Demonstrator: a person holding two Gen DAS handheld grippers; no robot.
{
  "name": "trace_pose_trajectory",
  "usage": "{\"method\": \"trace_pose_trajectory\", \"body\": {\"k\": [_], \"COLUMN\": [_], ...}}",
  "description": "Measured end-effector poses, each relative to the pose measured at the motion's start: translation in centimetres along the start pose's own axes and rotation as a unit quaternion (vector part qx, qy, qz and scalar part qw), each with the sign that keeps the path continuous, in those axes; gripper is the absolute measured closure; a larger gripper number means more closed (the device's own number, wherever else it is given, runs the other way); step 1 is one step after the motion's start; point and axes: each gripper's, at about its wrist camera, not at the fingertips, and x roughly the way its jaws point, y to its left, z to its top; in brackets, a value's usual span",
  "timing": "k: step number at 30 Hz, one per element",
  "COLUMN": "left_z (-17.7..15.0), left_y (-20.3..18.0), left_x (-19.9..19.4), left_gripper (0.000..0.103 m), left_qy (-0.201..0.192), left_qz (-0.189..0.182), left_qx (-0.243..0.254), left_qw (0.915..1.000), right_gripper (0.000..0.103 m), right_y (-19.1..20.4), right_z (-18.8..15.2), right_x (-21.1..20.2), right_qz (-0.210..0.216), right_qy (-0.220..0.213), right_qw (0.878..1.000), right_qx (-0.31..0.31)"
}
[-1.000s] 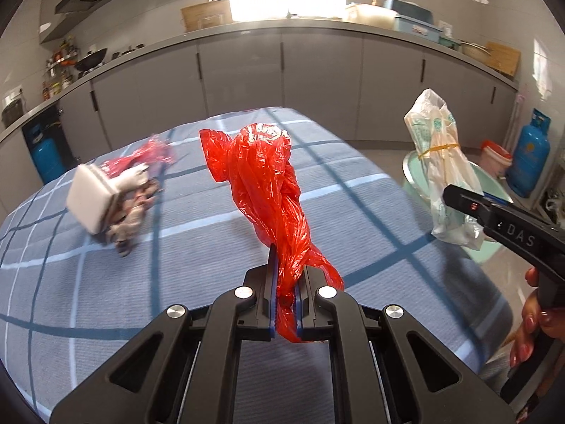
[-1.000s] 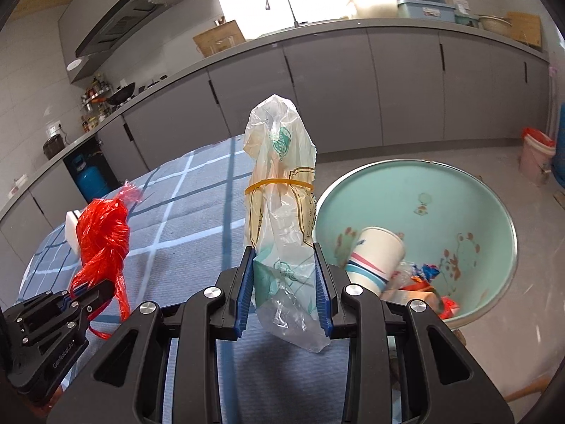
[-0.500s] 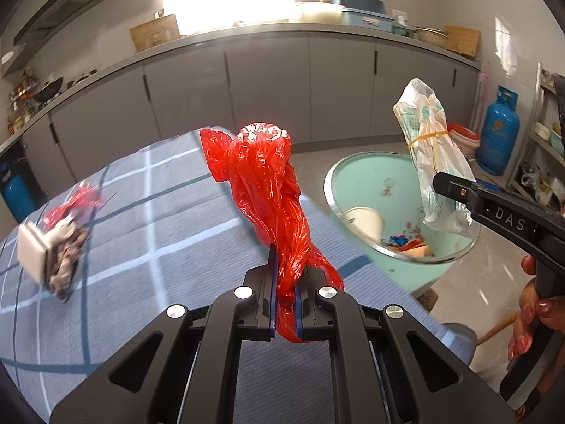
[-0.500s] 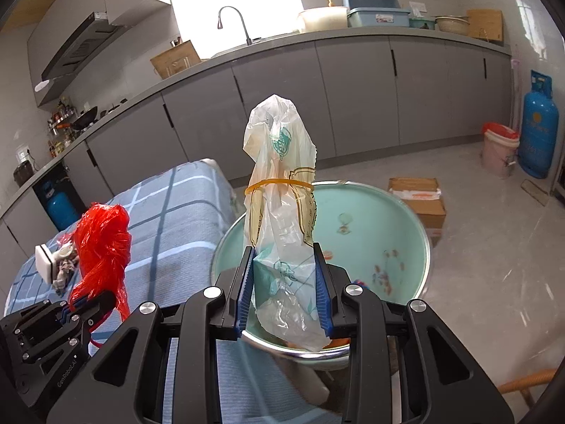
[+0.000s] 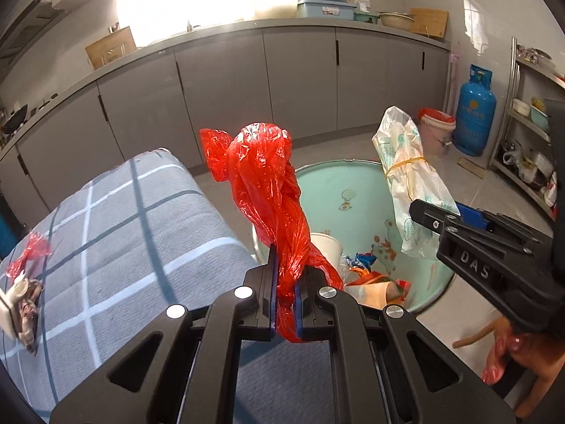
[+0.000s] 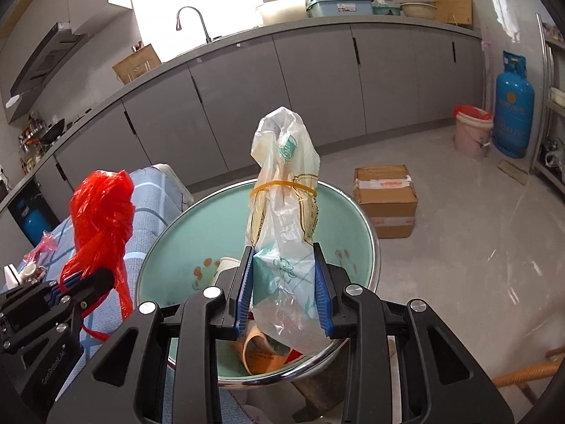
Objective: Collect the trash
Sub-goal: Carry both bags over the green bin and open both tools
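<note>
Trash is held in both grippers. Nearest, the left gripper [image 5: 285, 304] is black, angular plastic with round silver screws and thin blue pads; its jaws are pinched nearly together on a red bag [image 5: 268, 190], a crinkly, glossy film twisted into a rope that swells to a puffed knob at the top, with a loose tail hanging below the pads. The right gripper [image 6: 285, 293] has ribbed blue pads standing further apart, clamped on a pale bag [image 6: 282, 219], a translucent cream film with green print, bundled into a tall cone and cinched by a yellow rubber band [image 6: 282, 186]. Its crumpled clear end sags below the jaws.

Just beyond and below both bags sits a basin [image 6: 212, 226]: round, mint-green enamel with small painted motifs and a shiny metal rim. Inside lie a white paper cup [image 5: 326, 247], an orange paper cup [image 6: 261, 349] on its side and bright scraps of wrapper. The pale bag hangs over the basin; the red bag hangs near its rim, above the edge of a table [image 5: 141, 233] covered in soft grey-blue cloth checked with white and dark lines. At the table's far left lie a red plastic scrap [image 5: 30, 252] and a small white box [image 6: 12, 275].

Farther off, on the dusty concrete floor, stand a taped cardboard box [image 6: 385, 199], a pink bucket [image 6: 472, 134] and a blue gas cylinder [image 6: 510, 106], before flat grey cabinets.
</note>
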Motion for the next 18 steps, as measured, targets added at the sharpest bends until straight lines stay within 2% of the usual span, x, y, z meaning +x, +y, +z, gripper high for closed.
{"method": "trace_pose_trajectory", "body": {"k": [3, 8, 11, 12, 13, 15, 18], "left_z": [0.4, 0.8, 1.0, 1.0, 1.0, 1.0, 1.0], "left_y": [0.0, -0.9, -1.1, -1.0, -1.0, -0.8, 0.0], "left_x": [1.2, 2.6, 3.1, 3.2, 3.3, 3.1, 2.8], "left_gripper": [0.095, 0.095, 0.09, 0.08, 0.055, 0.035, 0.036], "left_qy": [0.013, 0.022, 0.025, 0.027, 0.029, 0.023, 0.017], "left_qz": [-0.008, -0.015, -0.019, -0.018, -0.016, -0.009, -0.005], "left_qx": [-0.006, 0.012, 0.014, 0.013, 0.011, 0.005, -0.012], "left_qw": [0.9999, 0.9996, 0.9994, 0.9994, 0.9994, 0.9997, 0.9998], "right_gripper": [0.071, 0.071, 0.067, 0.064, 0.062, 0.054, 0.05], "right_y": [-0.3, -0.9, -1.0, -1.1, -1.1, -1.2, -1.6], "right_z": [0.0, 0.1, 0.0, 0.0, 0.0, 0.0, 0.1], "right_x": [0.2, 0.2, 0.5, 0.5, 0.5, 0.5, 0.5], "right_qz": [0.005, 0.007, 0.007, 0.008, 0.009, 0.005, 0.002], "right_qy": [0.001, -0.002, 0.002, 0.003, 0.003, 0.002, 0.0], "right_qw": [1.0, 1.0, 1.0, 0.999, 0.999, 0.999, 0.999], "right_qx": [0.015, 0.023, 0.029, 0.031, 0.033, 0.037, 0.048]}}
